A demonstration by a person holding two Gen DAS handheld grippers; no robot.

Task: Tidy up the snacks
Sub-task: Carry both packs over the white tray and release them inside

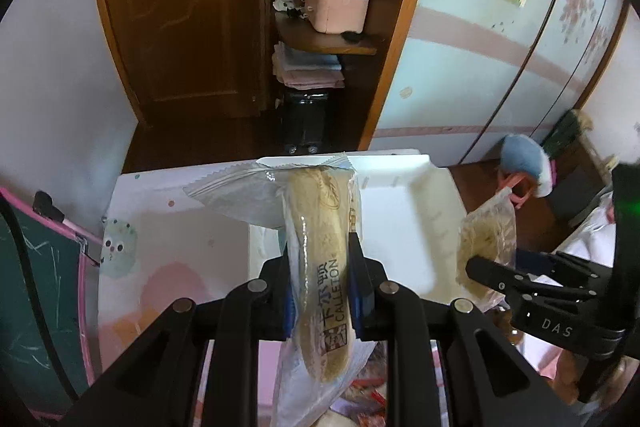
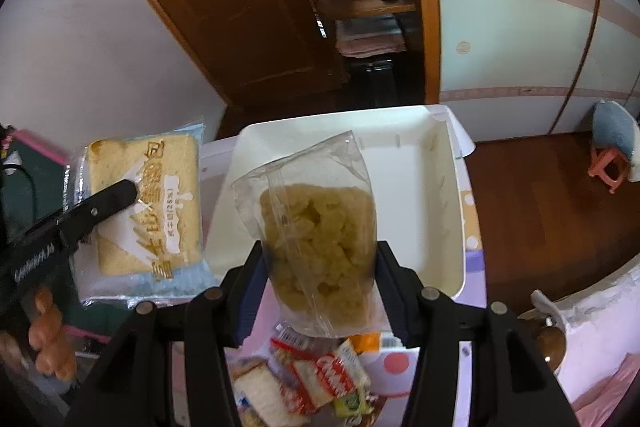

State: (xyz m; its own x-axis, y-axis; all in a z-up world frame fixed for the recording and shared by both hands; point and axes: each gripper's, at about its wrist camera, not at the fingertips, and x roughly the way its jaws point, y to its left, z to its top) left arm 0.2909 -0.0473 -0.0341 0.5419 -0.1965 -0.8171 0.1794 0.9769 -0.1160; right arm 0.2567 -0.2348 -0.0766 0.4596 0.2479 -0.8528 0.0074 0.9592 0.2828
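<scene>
Black linkage bars fill the foreground of both wrist views. Left gripper (image 1: 320, 279): fingers clamped on a clear-wrapped slice of pale yellow sponge bread (image 1: 320, 267), gripped across its thin edge, with the loose crimped wrapper end sticking out at 12 o'clock. Right gripper (image 2: 320, 287): fingers clamped on a clear plastic bag of pale puffed crisps (image 2: 318, 239), held around its lower half, the slack top of the bag standing free above.

Both packets hang in the air over a white rectangular plastic bin (image 2: 452, 227), which sits on a pastel-patterned desk (image 1: 168, 267). No contents show in the visible part of the bin. At 6 o'clock below the right gripper lies a heap of small red-and-white wrapped snacks (image 2: 320, 379) still on the desk, so sorting looks to be at an early stage.

Risks, as judged from here:
- The bread slice is soft; a tight clamp could crush it, while slippery film may let it slide out.
- The crisps are brittle and the bag is loose, so a grip mostly on film could slip or break the contents.
- The two grippers work close together over one bin; simultaneous lowering could make them collide.
- Releasing from too high could tip a packet over the bin rim.
</scene>
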